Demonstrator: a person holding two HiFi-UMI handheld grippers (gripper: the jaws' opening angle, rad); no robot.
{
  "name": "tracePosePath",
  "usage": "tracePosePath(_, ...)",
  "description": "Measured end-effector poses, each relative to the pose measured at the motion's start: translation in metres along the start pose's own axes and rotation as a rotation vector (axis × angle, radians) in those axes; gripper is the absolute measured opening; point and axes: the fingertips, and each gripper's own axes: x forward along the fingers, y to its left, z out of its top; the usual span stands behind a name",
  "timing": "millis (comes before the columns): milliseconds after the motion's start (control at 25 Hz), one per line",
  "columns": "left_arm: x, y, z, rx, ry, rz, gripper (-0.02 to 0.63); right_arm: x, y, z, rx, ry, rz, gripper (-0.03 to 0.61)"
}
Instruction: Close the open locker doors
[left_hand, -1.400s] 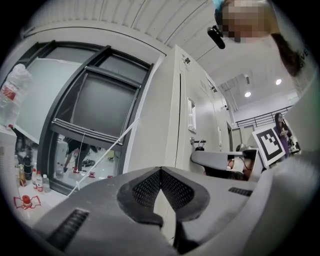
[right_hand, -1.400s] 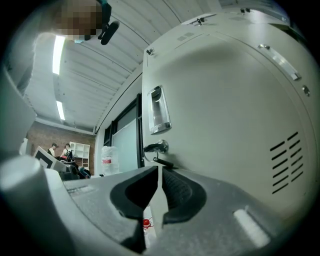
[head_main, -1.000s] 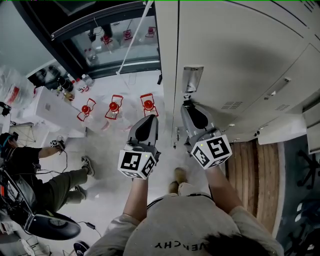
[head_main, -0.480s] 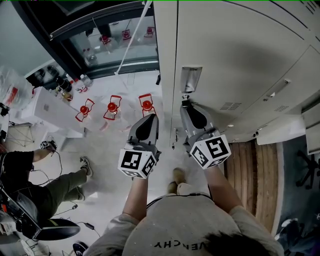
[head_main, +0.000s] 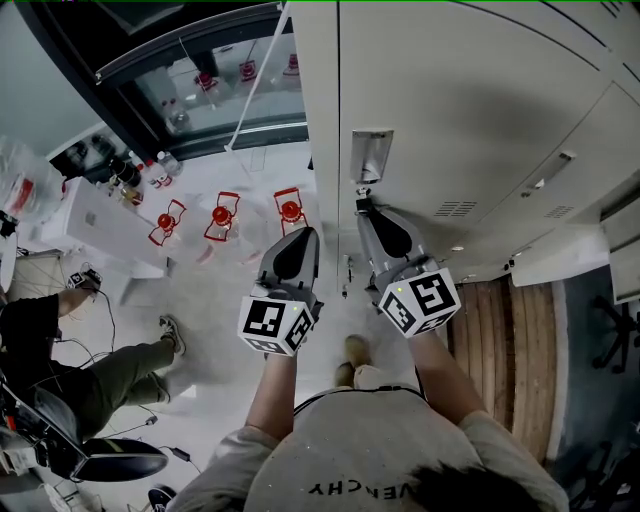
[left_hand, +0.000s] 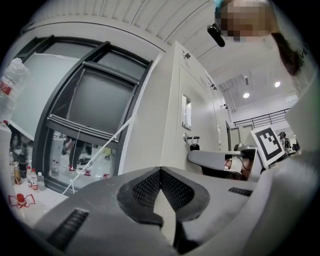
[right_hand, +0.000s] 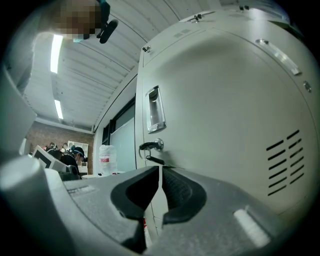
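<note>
A bank of cream lockers (head_main: 480, 110) fills the right of the head view. The nearest door (right_hand: 225, 115) has a recessed handle (head_main: 370, 155) and a small lock with a ring (right_hand: 151, 146) under it. My right gripper (head_main: 364, 206) is shut and empty, and its tip rests against this door just below the lock. The left gripper (head_main: 304, 236) is also shut and empty. It hangs in the air left of the locker's side panel (left_hand: 150, 115), apart from it. Further right a door (head_main: 555, 262) stands out from the row.
Red wire stands (head_main: 222, 215) sit on the pale floor beyond the left gripper, before a glass wall (head_main: 200, 80). A seated person (head_main: 60, 360) and a white table (head_main: 100, 215) are at the left. A wooden floor strip (head_main: 515, 350) runs along the lockers.
The lockers have slid slightly left in the head view, with my right gripper still on the door. The seated person at the left has shifted further left. The left gripper has barely moved.
</note>
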Motion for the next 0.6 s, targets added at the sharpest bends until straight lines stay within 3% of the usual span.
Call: tracePosePath(600,0.010,-0.047,-0.017,-0.005,0.034,-0.094,-0.002,-0.051,-0.029,0.005,-0.014,-0.010,-0.118,0.015)
